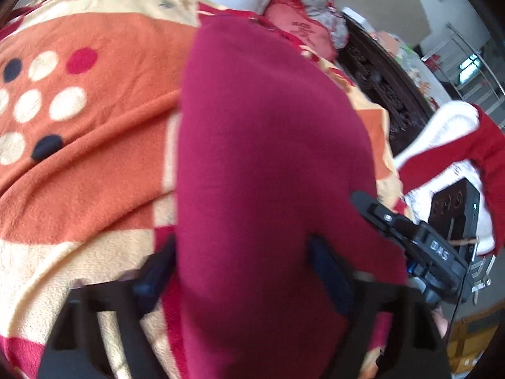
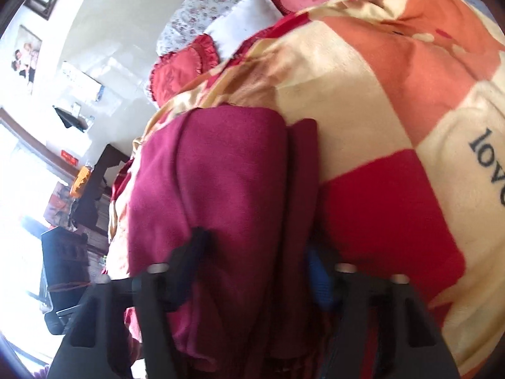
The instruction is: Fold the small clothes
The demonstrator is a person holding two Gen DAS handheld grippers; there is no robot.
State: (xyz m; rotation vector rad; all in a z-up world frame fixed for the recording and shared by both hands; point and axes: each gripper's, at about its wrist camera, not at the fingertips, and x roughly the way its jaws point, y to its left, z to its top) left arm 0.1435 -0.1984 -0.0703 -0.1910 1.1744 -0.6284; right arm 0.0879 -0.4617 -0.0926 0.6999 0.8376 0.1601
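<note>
Left wrist view: our left gripper [image 1: 240, 271] has its fingers spread wide around a magenta garment [image 1: 268, 145], which lies as a smooth narrow band on the patterned blanket [image 1: 88, 145]; whether they pinch it we cannot tell. Right wrist view: our right gripper [image 2: 252, 271] likewise straddles the garment [image 2: 221, 170], already layered lengthwise, so we judge a cross fold remains.
</note>
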